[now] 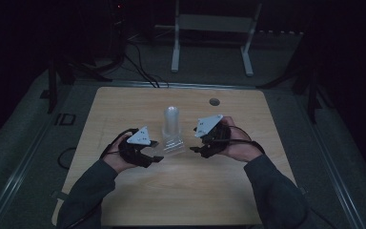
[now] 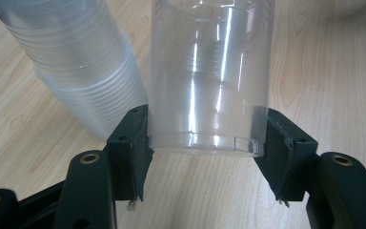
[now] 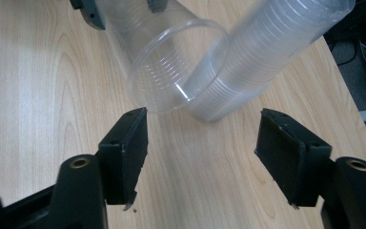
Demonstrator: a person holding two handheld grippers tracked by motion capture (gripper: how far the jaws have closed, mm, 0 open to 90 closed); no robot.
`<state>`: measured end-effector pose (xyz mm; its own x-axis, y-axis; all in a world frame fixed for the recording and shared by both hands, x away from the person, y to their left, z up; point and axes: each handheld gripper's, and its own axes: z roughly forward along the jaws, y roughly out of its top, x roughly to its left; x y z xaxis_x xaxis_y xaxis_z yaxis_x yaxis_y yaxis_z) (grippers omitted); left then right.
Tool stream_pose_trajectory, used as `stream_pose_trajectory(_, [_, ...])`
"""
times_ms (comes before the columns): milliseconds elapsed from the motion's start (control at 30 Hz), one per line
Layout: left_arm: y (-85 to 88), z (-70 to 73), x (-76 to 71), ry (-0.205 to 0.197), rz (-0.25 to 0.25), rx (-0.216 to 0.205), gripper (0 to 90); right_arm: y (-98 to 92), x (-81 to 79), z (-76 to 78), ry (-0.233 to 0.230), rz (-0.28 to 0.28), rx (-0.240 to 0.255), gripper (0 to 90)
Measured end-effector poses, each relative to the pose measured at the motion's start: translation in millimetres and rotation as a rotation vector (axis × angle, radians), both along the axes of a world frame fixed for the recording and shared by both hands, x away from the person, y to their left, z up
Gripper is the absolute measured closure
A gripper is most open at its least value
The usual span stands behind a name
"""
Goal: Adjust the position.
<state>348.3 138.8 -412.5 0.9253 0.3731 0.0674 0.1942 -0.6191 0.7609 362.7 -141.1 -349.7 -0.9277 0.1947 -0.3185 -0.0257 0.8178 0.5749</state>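
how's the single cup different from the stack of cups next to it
The single cup is one cup held off the table between the left gripper jaws, lying on its side; the stack of cups stands upright on the table, held by nothing. The single cup looks see-through; the stack looks cloudy from its nested layers. Both are clear ribbed plastic.

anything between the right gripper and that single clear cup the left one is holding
Nothing visible. The right gripper is open, and only bare table lies between its jaws and the mouth of the single cup, held by the left gripper. The cup stack stands beside it.
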Motion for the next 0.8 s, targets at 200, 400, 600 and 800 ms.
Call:
stream_pose_trajectory(200, [0.8,-1.1,0.8,0.003,0.0,-0.034,40.9,0.4,-0.3,-6.7,0.024,0.007,0.033,31.1])
stream_pose_trajectory(400, [2.4,-2.5,1.8,0.005,0.002,-0.069,40.9,-2.7,1.4,-10.5,0.056,0.007,0.081,28.1])
stream_pose_trajectory(600, [5.3,-2.0,1.9,0.0,0.007,-0.095,40.9,-6.7,2.6,-15.9,0.09,0.002,0.129,26.3])
stream_pose_trajectory(800, [7.9,-2.2,1.4,-0.002,0.011,-0.124,40.9,-7.5,2.0,-25.0,0.119,-0.008,0.177,25.6])
